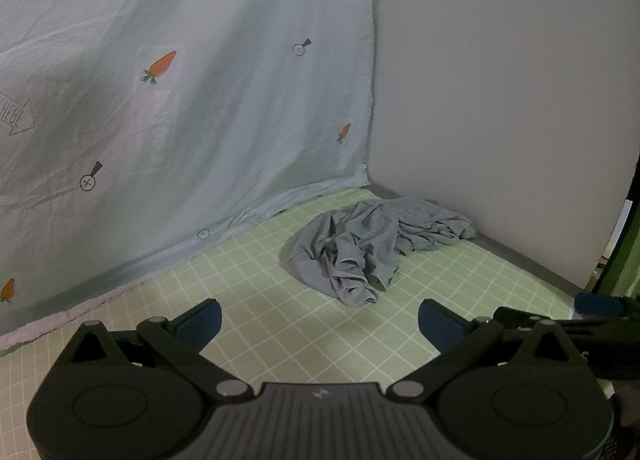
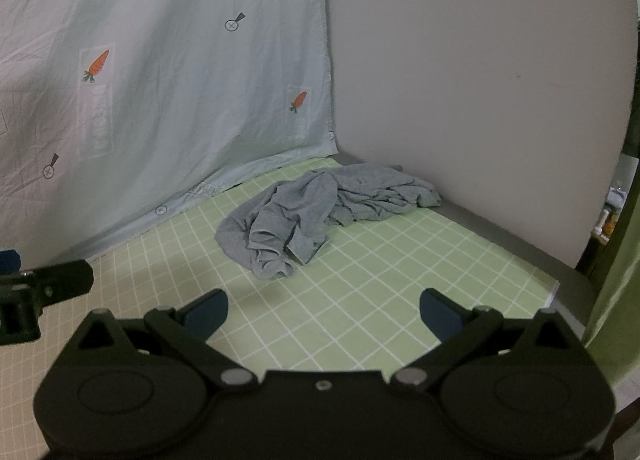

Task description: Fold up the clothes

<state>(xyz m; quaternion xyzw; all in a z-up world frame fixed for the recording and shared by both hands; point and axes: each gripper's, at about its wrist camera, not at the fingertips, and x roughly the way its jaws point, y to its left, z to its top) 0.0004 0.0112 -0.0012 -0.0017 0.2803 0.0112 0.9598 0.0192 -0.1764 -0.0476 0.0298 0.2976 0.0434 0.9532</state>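
A grey garment [image 1: 372, 244] lies crumpled in a heap on the green checked mat [image 1: 280, 312], near the far corner; it also shows in the right wrist view [image 2: 312, 212]. My left gripper [image 1: 320, 326] is open and empty, hovering short of the heap. My right gripper [image 2: 324, 314] is open and empty too, also short of the heap. The right gripper's finger [image 1: 596, 306] shows at the right edge of the left wrist view. The left gripper's body [image 2: 40, 292] shows at the left edge of the right wrist view.
A pale blue sheet with carrot prints [image 1: 180, 100] hangs as a wall on the left, its hem resting on the mat [image 2: 360, 300]. A plain grey wall [image 1: 500, 80] stands behind and to the right. The mat's right edge [image 2: 554, 288] meets a grey ledge.
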